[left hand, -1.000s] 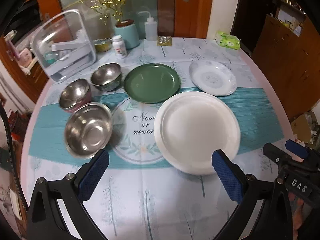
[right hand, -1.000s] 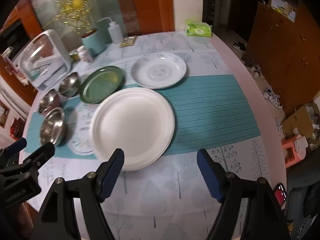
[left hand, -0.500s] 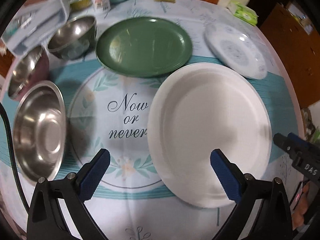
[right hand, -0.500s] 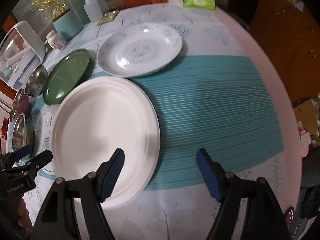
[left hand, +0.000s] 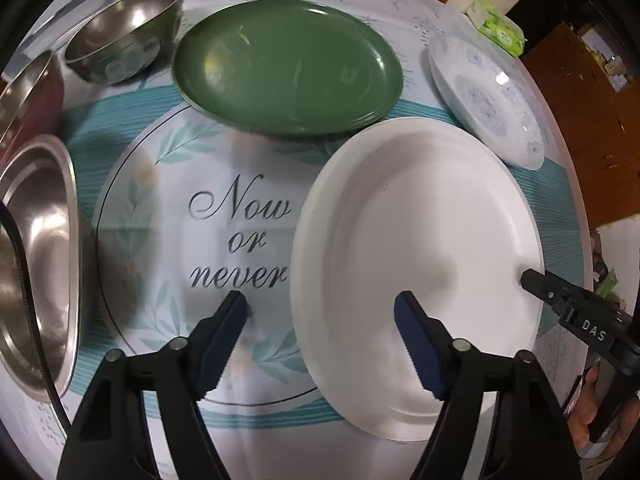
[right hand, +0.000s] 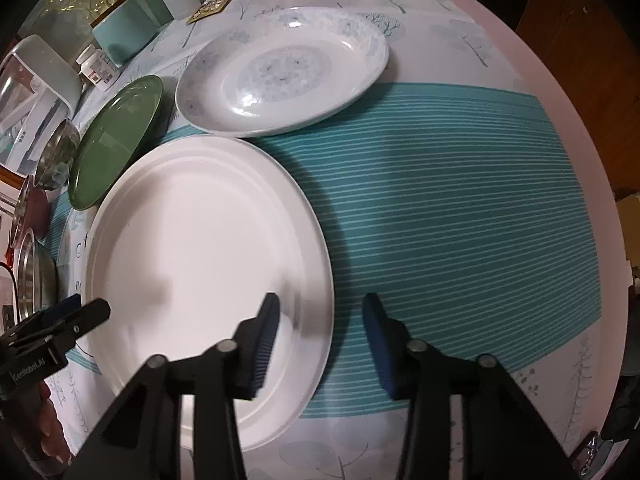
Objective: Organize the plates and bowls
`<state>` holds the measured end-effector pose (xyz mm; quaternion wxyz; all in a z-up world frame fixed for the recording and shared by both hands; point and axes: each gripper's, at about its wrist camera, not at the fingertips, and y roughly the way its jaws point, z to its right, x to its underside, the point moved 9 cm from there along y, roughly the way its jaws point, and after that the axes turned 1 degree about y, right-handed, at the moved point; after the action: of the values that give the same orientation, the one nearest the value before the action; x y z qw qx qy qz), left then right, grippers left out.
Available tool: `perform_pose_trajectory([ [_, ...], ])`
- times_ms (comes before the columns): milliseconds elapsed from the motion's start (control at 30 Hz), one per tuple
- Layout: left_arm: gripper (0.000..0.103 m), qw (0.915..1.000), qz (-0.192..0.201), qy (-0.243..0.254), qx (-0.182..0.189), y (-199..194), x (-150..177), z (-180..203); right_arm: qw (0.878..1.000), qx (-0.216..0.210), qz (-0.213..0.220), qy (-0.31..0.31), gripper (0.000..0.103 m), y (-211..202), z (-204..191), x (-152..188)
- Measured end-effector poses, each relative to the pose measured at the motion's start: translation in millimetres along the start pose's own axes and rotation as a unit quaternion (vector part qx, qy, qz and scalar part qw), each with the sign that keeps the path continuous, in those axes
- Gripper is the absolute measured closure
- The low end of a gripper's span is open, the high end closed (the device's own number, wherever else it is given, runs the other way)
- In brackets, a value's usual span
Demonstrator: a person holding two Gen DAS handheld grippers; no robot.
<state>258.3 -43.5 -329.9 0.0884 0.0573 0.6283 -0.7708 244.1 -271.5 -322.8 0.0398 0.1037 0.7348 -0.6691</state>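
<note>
Left wrist view shows the left gripper (left hand: 320, 320) with its blue-padded jaws spread wide and empty, straddling the near-left rim of the large round white plate (left hand: 420, 256), which lies flat on the printed tablecloth (left hand: 240, 240). Right wrist view shows the right gripper (right hand: 320, 328) likewise agape and holding nothing, straddling that plate's right rim. Beyond lie a round green plate (left hand: 288, 68) and a blue-patterned white dish (right hand: 280, 72), with three steel bowls (left hand: 36, 256) along the table's left side.
</note>
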Motion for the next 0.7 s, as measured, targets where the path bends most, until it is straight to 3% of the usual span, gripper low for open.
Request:
perform_pose_trajectory([
  [67, 0.039, 1.0, 0.003, 0.005, -0.006, 0, -1, 2, 1.0, -0.002, 0.0, 0.0, 0.071, 0, 0, -1],
  [133, 0.053, 0.9999, 0.002, 0.014, -0.005, 0, -3, 6, 1.0, -0.013, -0.001, -0.001, 0.08, 0, -2, -1],
  [267, 0.059, 0.9997, -0.004, 0.022, -0.01, 2, -3, 14, 1.0, 0.003, 0.009, -0.012, 0.08, -5, -4, 0],
  [333, 0.068, 0.9998, -0.011, 0.012, -0.01, 1, -1, 12, 1.0, 0.005, 0.009, -0.01, 0.08, -8, -3, 4],
  [433, 0.07, 0.9999, -0.012, -0.005, 0.008, -9, 8, 8, 1.0, -0.003, 0.014, -0.009, 0.08, -18, -6, 7],
  [700, 0.07, 0.9996, 0.024, 0.01, 0.011, -66, 37, 15, 0.999, -0.026, 0.034, -0.033, 0.08, -63, -17, 40],
])
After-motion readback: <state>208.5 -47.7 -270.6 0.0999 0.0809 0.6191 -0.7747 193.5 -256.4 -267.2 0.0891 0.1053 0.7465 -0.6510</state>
